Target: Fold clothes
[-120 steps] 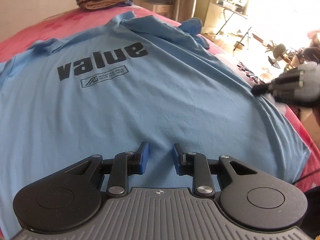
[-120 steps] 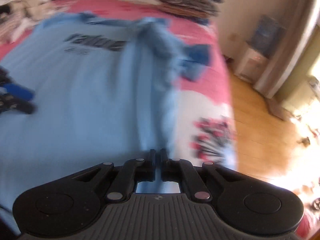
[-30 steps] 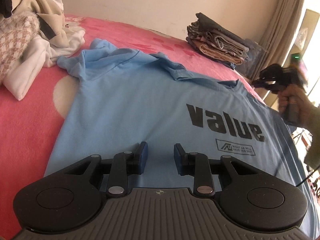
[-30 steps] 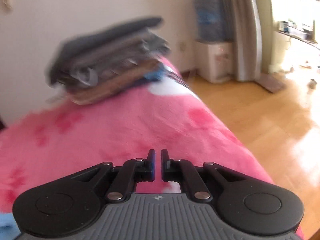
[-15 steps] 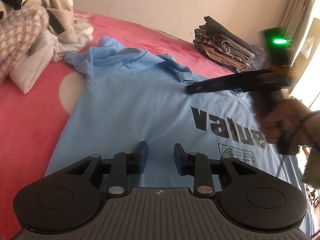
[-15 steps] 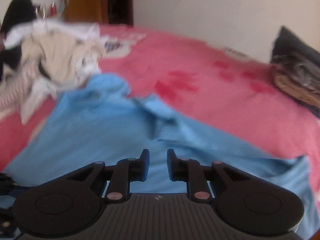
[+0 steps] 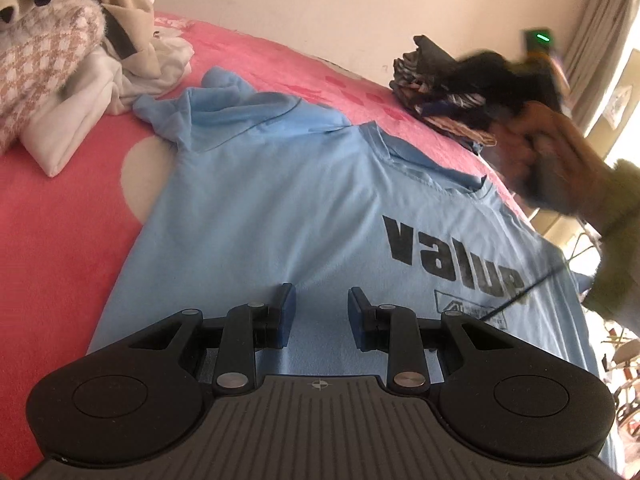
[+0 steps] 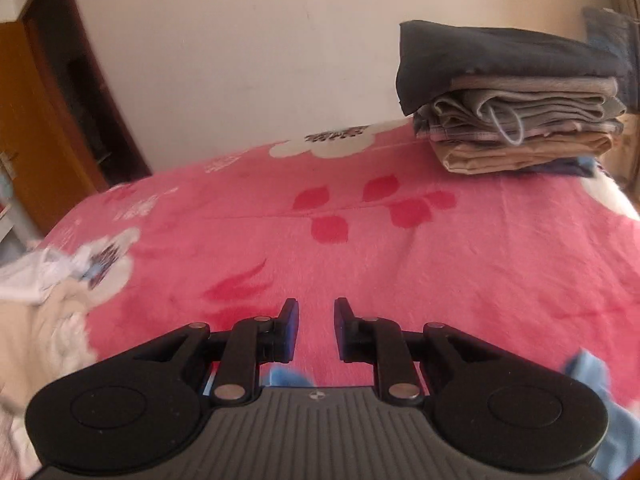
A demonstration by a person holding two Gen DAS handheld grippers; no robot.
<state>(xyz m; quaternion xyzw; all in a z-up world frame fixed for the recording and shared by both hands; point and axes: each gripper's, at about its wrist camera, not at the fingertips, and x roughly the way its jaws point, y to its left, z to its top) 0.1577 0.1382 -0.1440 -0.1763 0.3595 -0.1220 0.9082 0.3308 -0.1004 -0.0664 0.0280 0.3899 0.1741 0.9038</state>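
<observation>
Two grippers are in play, both with fingers apart and nothing between them. The left gripper [image 7: 319, 316] hangs low over a light blue T-shirt [image 7: 280, 208] spread flat on a pink floral blanket [image 7: 60, 240]; the shirt cloth lies directly under and ahead of its blue-padded fingertips [image 7: 286, 312]. The black "value" print [image 7: 452, 256] sits ahead and to the right of those fingers, the collar farther ahead, and one crumpled sleeve far ahead to the left, touching a heap of unfolded light clothes [image 7: 80, 60]. The right gripper [image 8: 316, 328] points across bare blanket [image 8: 400, 260]; only scraps of the blue shirt [image 8: 592, 372] show beneath and to the right of its base. A stack of folded clothes [image 8: 516, 120] rests on the blanket well ahead and to the right of its fingers. In the left wrist view the person's right hand [image 7: 556, 160], blurred, is held above the shirt's far right shoulder.
</observation>
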